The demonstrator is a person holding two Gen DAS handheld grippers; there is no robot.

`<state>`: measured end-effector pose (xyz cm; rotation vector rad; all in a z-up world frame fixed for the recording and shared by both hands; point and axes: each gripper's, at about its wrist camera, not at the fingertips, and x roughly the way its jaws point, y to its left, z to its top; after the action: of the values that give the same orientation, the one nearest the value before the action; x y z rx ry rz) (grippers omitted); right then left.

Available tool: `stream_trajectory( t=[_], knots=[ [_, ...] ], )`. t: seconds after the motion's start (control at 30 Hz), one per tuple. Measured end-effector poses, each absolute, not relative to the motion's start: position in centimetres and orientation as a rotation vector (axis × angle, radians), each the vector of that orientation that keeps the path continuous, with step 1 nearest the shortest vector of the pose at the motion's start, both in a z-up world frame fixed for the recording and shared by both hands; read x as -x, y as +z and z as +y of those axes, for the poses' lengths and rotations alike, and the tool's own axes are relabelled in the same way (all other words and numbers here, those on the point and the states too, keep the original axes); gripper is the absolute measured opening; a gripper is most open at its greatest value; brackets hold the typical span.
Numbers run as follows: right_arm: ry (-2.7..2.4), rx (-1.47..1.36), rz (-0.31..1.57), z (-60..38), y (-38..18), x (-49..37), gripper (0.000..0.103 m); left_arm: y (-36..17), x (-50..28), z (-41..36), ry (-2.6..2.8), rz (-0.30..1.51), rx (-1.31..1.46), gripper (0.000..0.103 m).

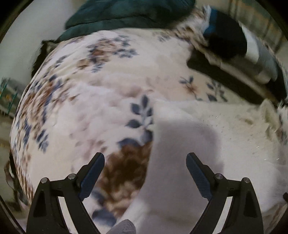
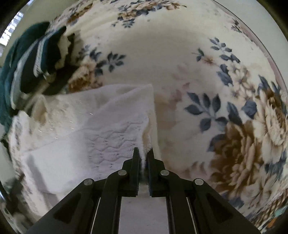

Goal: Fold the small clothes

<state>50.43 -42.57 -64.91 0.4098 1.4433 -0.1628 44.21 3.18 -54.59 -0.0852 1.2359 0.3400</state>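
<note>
A white textured cloth lies on the floral blanket. My right gripper is shut on the cloth's right edge, pinching a fold of it and lifting it slightly. In the left wrist view the same white cloth fills the lower right. My left gripper is open and empty, hovering over the cloth's left edge where it meets the blanket.
A pile of folded clothes, dark green, black and white, sits at the blanket's far side and shows at upper left in the right wrist view. A dark green garment lies behind. The bed's edge runs along the left.
</note>
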Motion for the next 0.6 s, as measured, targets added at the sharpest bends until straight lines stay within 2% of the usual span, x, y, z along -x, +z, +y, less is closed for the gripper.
stream_trajectory(
  t=[0.07,0.1,0.13,0.2,0.27,0.33,0.47,0.57,0.6],
  knots=[
    [-0.192,-0.403,1.487,-43.4,-66.0,-50.3,0.012,-56.3,-45.5,2.7,0.325,1.265,0.022,0.092],
    [-0.225,-0.391,1.480,-43.7,-65.8,-50.2,0.017,-56.8,-45.9,2.7,0.317,1.276,0.004,0.092],
    [-0.244,-0.390,1.460,-43.9,-65.3,-50.0,0.023,-57.1,-46.0,2.7,0.309,1.279,-0.012,0.092],
    [-0.246,-0.416,1.384,-43.9,-63.6,-49.4,0.026,-57.2,-46.1,2.8,0.282,1.269,-0.032,0.093],
    [-0.157,-0.410,1.332,-42.5,-62.3,-49.2,0.028,-57.2,-46.0,3.0,0.266,1.265,-0.034,0.093],
    [-0.089,-0.398,1.357,-41.0,-63.0,-49.4,0.028,-57.3,-46.0,3.3,0.250,1.270,-0.016,0.093],
    [-0.079,-0.373,1.516,-39.3,-68.0,-49.9,0.028,-56.1,-45.6,3.5,0.236,1.264,-0.013,0.092],
    [-0.057,-0.428,1.510,-39.9,-66.8,-50.0,0.028,-53.2,-44.3,2.6,0.210,1.212,-0.038,0.092],
    [-0.044,-0.447,1.499,-40.4,-65.9,-49.8,0.031,-52.0,-43.3,2.0,0.192,1.191,-0.051,0.092]
  ],
)
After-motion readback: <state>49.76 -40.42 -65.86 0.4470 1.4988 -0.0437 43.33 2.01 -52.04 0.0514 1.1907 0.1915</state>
